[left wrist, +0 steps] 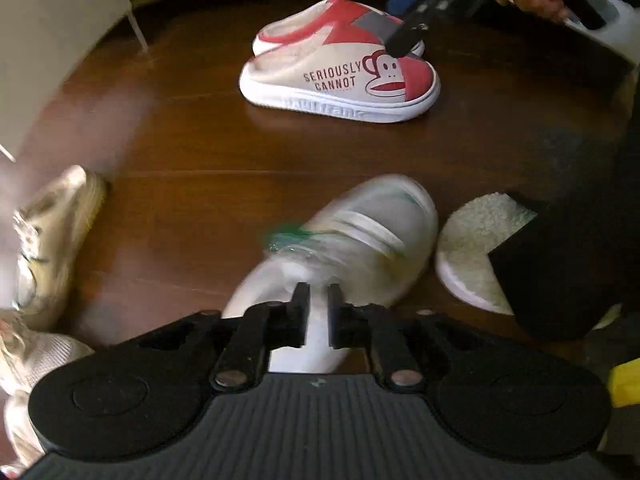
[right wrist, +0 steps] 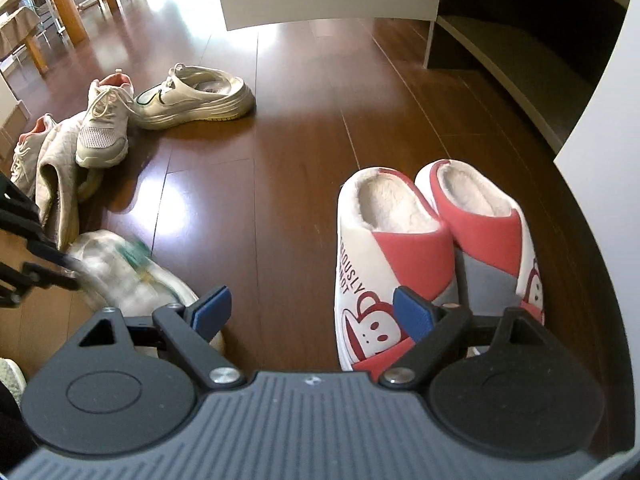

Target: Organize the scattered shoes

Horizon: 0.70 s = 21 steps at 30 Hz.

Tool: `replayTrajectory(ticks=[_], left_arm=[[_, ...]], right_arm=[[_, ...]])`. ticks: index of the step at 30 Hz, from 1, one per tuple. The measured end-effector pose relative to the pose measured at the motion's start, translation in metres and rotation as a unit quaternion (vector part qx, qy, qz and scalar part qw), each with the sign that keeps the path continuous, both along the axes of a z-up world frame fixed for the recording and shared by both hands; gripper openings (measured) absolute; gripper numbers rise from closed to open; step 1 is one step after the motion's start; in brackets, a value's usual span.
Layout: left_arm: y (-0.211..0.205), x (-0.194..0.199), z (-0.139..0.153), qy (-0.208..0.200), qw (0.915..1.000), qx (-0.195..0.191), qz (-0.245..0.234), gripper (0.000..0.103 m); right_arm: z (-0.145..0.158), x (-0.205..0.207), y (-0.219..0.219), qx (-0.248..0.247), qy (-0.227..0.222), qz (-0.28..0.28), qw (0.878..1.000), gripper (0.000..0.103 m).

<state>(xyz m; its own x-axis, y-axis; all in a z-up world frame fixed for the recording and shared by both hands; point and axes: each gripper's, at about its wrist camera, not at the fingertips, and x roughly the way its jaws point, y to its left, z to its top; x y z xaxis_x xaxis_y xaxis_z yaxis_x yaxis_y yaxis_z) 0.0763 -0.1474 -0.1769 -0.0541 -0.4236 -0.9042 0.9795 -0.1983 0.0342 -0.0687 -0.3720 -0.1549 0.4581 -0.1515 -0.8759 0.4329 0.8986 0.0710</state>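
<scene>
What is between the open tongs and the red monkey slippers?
Nothing visible. The right tongs hang open just above the red monkey slippers, one pad already over the nearer slipper, with only bare wood floor around. The white sneaker lies off to the side, by the other tongs.
</scene>
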Motion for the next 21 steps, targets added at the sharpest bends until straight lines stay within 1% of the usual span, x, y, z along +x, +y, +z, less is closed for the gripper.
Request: replayTrajectory(ticks=[1, 2, 4, 5, 6, 8, 10, 12, 13, 14, 15, 16, 17, 18, 19, 20, 21], left_arm=[[0.004, 0.005, 0.003, 0.009, 0.9998, 0.003, 0.02, 0.015], [0.012, 0.014, 0.009, 0.02, 0.9984, 0.002, 0.052, 0.015], [0.025, 0.026, 0.02, 0.017, 0.9946, -0.003, 0.103, 0.015], [0.034, 0.031, 0.028, 0.014, 0.9905, -0.007, 0.137, 0.015], [0.043, 0.035, 0.035, 0.012, 0.9859, -0.009, 0.166, 0.015], [0.058, 0.035, 0.048, 0.013, 0.9785, -0.012, 0.206, 0.015], [0.071, 0.036, 0.058, 0.017, 0.9724, -0.012, 0.232, 0.015], [0.087, 0.038, 0.069, 0.025, 0.965, -0.016, 0.261, 0.015], [0.09, 0.039, 0.072, 0.029, 0.9629, -0.018, 0.268, 0.017], [0.095, 0.039, 0.075, 0.035, 0.9599, -0.021, 0.277, 0.02], [0.1, 0.039, 0.079, 0.043, 0.9557, -0.028, 0.29, 0.022], [0.103, 0.038, 0.08, 0.047, 0.9527, -0.035, 0.298, 0.026], [0.104, 0.038, 0.081, 0.05, 0.9508, -0.041, 0.303, 0.027], [0.104, 0.037, 0.08, 0.053, 0.95, -0.045, 0.304, 0.027], [0.103, 0.037, 0.079, 0.055, 0.9496, -0.049, 0.305, 0.027], [0.103, 0.036, 0.077, 0.057, 0.9491, -0.053, 0.305, 0.027], [0.102, 0.037, 0.076, 0.058, 0.9489, -0.055, 0.305, 0.027]], right_arm=[[-0.002, 0.003, 0.0, 0.007, -0.002, 0.005, 1.0, 0.086], [-0.006, 0.009, 0.001, 0.018, -0.004, 0.013, 1.0, 0.086], [-0.01, 0.021, 0.007, 0.036, -0.009, 0.031, 0.999, 0.086], [-0.012, 0.035, 0.014, 0.049, -0.014, 0.054, 0.997, 0.086], [-0.013, 0.051, 0.024, 0.056, -0.02, 0.083, 0.995, 0.085], [-0.014, 0.071, 0.04, 0.059, -0.026, 0.121, 0.991, 0.081], [-0.018, 0.098, 0.066, 0.058, -0.023, 0.171, 0.983, 0.072], [-0.028, 0.125, 0.096, 0.063, -0.002, 0.214, 0.975, 0.07], [-0.036, 0.134, 0.109, 0.059, 0.013, 0.228, 0.972, 0.069], [-0.044, 0.14, 0.12, 0.047, 0.031, 0.238, 0.97, 0.068], [-0.055, 0.144, 0.129, 0.029, 0.052, 0.248, 0.967, 0.065], [-0.065, 0.148, 0.138, 0.011, 0.074, 0.258, 0.963, 0.052], [-0.076, 0.152, 0.148, -0.007, 0.096, 0.267, 0.959, 0.04], [-0.084, 0.154, 0.153, -0.022, 0.108, 0.272, 0.956, 0.029], [-0.089, 0.154, 0.154, -0.038, 0.105, 0.268, 0.957, 0.019], [-0.093, 0.155, 0.152, -0.048, 0.1, 0.262, 0.959, 0.017], [-0.092, 0.156, 0.148, -0.038, 0.095, 0.255, 0.962, 0.015]])
